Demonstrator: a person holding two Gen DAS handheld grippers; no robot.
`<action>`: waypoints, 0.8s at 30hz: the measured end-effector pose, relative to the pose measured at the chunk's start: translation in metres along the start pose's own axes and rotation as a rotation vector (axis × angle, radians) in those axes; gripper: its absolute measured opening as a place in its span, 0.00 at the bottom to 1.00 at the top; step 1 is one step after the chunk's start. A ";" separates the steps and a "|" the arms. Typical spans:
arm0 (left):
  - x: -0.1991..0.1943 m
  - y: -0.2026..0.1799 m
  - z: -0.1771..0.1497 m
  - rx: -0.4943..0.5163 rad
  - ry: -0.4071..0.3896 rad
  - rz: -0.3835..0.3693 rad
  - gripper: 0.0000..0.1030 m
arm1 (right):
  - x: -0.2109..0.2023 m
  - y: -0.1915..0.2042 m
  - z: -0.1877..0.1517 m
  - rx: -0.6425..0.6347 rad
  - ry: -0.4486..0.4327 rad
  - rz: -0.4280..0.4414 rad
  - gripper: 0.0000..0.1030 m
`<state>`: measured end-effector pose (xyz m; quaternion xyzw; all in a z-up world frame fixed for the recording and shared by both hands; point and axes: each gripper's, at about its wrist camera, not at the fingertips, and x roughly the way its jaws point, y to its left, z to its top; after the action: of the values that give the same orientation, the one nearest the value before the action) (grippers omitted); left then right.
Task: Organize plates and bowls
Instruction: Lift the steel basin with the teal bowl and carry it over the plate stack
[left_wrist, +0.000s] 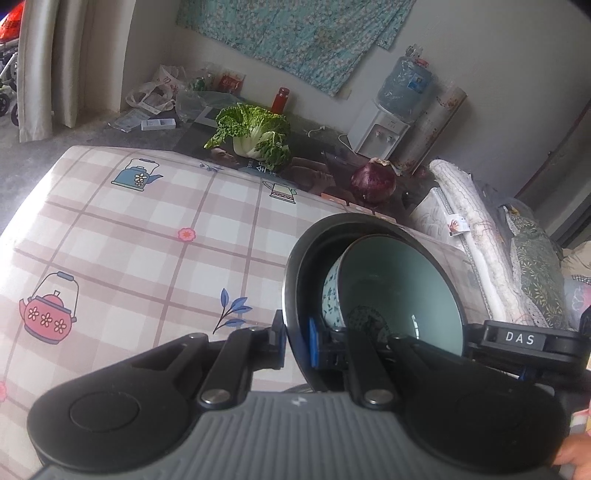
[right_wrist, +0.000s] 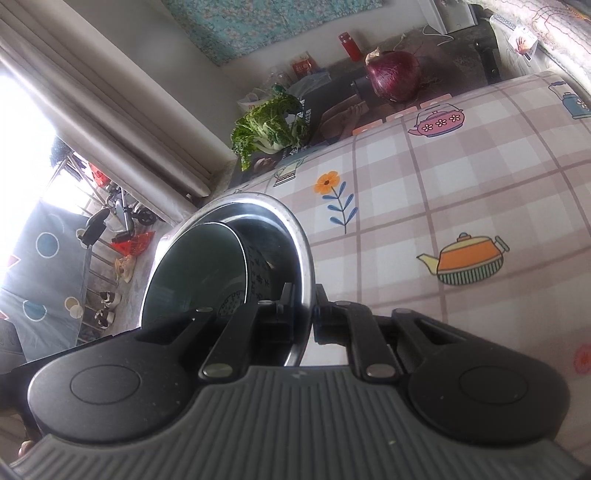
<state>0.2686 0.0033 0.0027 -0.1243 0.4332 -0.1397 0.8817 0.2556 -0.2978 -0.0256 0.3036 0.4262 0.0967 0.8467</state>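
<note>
Grippers are sharing one load: the left gripper (left_wrist: 297, 341) is pinching the near rim of the round stainless-steel basin (left_wrist: 295, 266), the right gripper (right_wrist: 308, 314) the rim opposite, likely to keep it level. Inside, a teal patterned ceramic bowl (left_wrist: 399, 288) is leaning at 3 o'clock, above the checked teapot-print tablecloth (left_wrist: 147, 236).

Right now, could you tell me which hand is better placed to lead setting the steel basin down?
Left, marginally. Both grippers are shut on the rim of the steel basin, so both must lower it, but tablecloth spreads beside the left gripper, while the right gripper sits nearer the table edge and rolled bedding.
</note>
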 end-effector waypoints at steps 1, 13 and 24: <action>-0.006 0.000 -0.004 0.000 -0.003 0.001 0.11 | -0.005 0.003 -0.004 -0.002 -0.002 0.002 0.09; -0.064 0.011 -0.056 -0.021 -0.010 0.016 0.10 | -0.047 0.023 -0.064 -0.009 0.016 0.025 0.09; -0.050 0.030 -0.108 -0.055 0.074 0.046 0.10 | -0.037 0.007 -0.126 0.017 0.109 0.005 0.10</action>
<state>0.1569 0.0388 -0.0354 -0.1335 0.4719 -0.1121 0.8643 0.1353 -0.2532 -0.0542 0.3063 0.4716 0.1117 0.8193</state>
